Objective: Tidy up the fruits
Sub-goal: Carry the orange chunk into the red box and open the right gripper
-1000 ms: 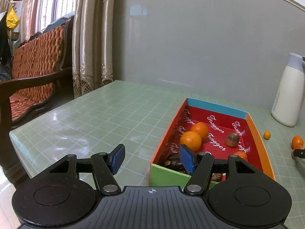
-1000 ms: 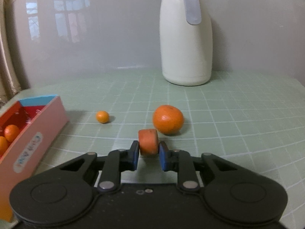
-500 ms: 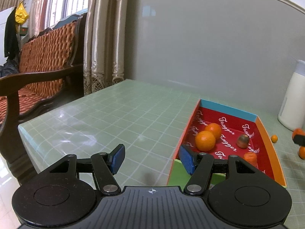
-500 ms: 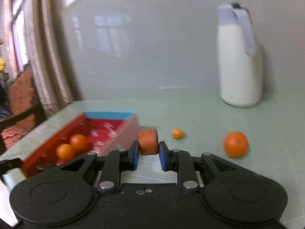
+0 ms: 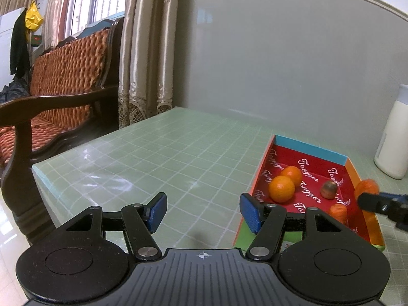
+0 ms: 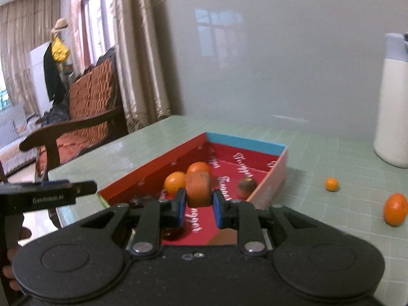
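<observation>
My right gripper [image 6: 198, 205] is shut on a squat orange-red fruit [image 6: 198, 189] and holds it above the red-lined box [image 6: 244, 143]. It shows in the left wrist view [image 5: 367, 199] at the box's right wall. The box [image 5: 311, 148] holds two oranges [image 5: 281, 188], a brown fruit [image 5: 329, 190], another orange-red fruit [image 5: 338, 211] and dark pieces at the near end. An orange [image 6: 395, 209] and a tiny orange [image 6: 331, 184] lie on the table right of the box. My left gripper [image 5: 202, 211] is open and empty, left of the box's near corner.
A white thermos jug [image 6: 394, 102] stands at the back right near the wall. A wooden armchair with an orange cushion [image 5: 58, 84] stands off the table's left edge. The green grid table [image 5: 153, 158] spreads left of the box.
My right gripper has carried the orange-red fruit leftward from the bare table to above the box. My left gripper has drawn back to the left, still open.
</observation>
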